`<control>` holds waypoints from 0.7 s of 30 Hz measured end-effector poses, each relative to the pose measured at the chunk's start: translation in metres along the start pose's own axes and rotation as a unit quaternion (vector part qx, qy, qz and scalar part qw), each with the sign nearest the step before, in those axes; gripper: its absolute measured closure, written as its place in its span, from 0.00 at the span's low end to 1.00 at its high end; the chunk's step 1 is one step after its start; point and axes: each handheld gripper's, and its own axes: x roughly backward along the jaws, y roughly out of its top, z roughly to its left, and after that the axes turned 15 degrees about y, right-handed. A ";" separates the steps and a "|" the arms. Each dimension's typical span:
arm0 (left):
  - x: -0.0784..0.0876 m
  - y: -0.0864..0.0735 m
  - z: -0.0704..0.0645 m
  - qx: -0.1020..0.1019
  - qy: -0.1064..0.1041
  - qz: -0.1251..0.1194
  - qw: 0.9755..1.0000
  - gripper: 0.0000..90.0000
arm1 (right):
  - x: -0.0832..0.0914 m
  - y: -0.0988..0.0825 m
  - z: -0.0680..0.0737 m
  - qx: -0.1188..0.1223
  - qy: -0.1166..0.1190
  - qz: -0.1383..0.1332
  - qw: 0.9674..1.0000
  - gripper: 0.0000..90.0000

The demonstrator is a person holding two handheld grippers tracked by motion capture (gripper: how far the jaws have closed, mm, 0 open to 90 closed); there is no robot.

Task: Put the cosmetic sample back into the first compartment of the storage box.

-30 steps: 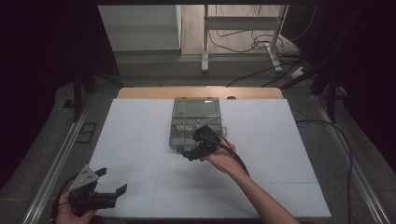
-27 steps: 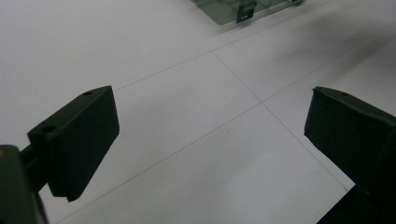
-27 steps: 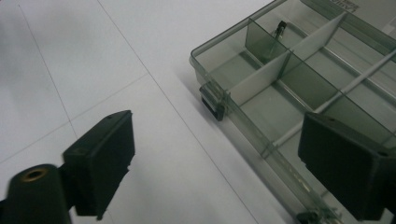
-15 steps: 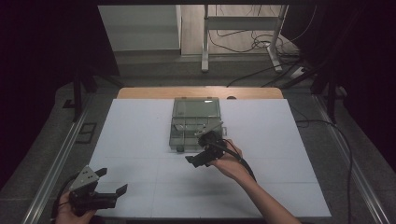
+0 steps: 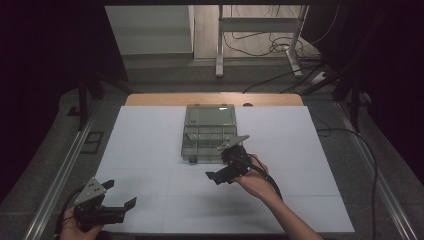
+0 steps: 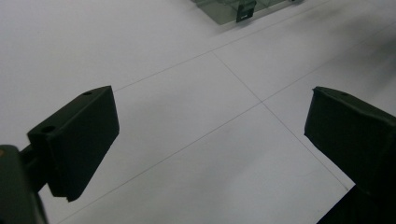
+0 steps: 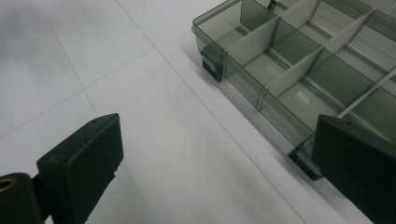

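Dark surroundings frame a white tabletop (image 5: 150,150) ruled by thin seams, with a wooden strip (image 5: 165,99) along its far edge and metal rails at both sides. Beyond it, a stand's legs (image 5: 220,45) and loose cables (image 5: 260,47) lie on the floor.

Near the middle, toward the far side, sits a smoky clear organizer box (image 5: 209,131), lid laid open away from the person, its tray split by dividers into compartments. In the right gripper view the compartments that can be seen hold nothing, and two dark latches (image 7: 212,65) hang on the tray's near wall.

From the lower edge of the high view the person's right forearm reaches diagonally up and leftward. That hand holds the right gripper (image 5: 223,175) just off the box's near right corner, its grey plate tilted toward the tray. Its fingers (image 7: 81,163) are spread wide and have just been opening; nothing lies between them but bare tabletop, and the box's front wall is close by one of them without contact.

At the near left corner, the left hand (image 5: 70,227) keeps the left gripper (image 5: 117,197) low above the tabletop, well apart from the box. Its fingers (image 6: 77,140) are likewise spread, empty, aimed across the open surface toward the box's corner (image 6: 238,11) far off.

Nothing lies between either gripper and the box.
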 end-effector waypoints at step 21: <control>0.001 -0.001 0.002 0.003 -0.015 -0.008 1.000 0.07 | 0.023 -0.028 0.003 -0.021 0.000 -0.003 1.000 0.01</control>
